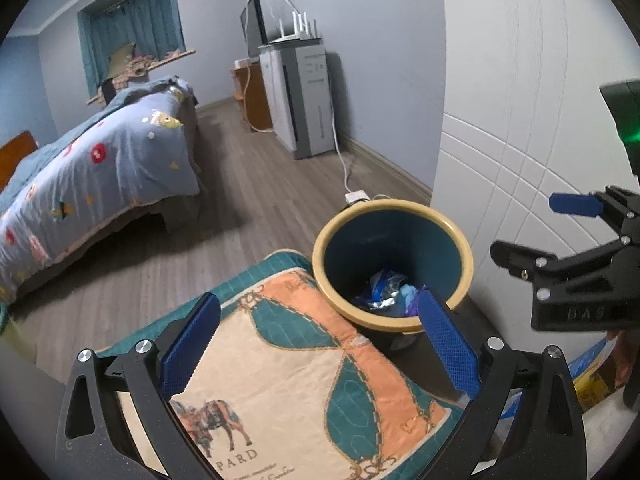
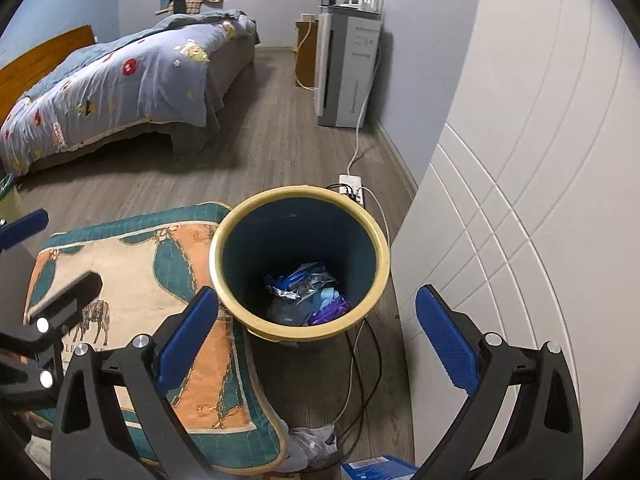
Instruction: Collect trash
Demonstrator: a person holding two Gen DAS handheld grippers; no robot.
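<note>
Both sets of jaws stand spread wide with nothing between them. Seen from its own camera, the left gripper (image 1: 318, 344) hangs above a patterned cushion (image 1: 280, 364), its right pad overlapping the near rim of the bin (image 1: 440, 220). The right gripper (image 2: 316, 336) hangs above the bin (image 2: 224, 248) itself, its left finger over the cushion's (image 2: 132, 264) edge and its right finger in front of a white panelled door (image 2: 520, 200).

The bin is round, dark teal inside with a yellow rim, and stands on the wood floor (image 2: 272, 148) just beside the cushion and near the door. At its bottom lies the trash (image 2: 308, 296): crumpled blue, silver and purple wrappers, also seen from the left wrist (image 1: 386, 294).

Behind the bin a white power strip (image 2: 352, 186) lies on the floor, and cables (image 2: 360, 360) trail past the bin's base. Near the bottom edge of the right view sit a grey crumpled cloth (image 2: 312, 444) and a corner of a blue box (image 2: 376, 470).

Farther off, a bed (image 1: 100, 168) with a flowered blue quilt fills the left side of the room. A white tower unit (image 1: 300, 100) stands against the far wall.
</note>
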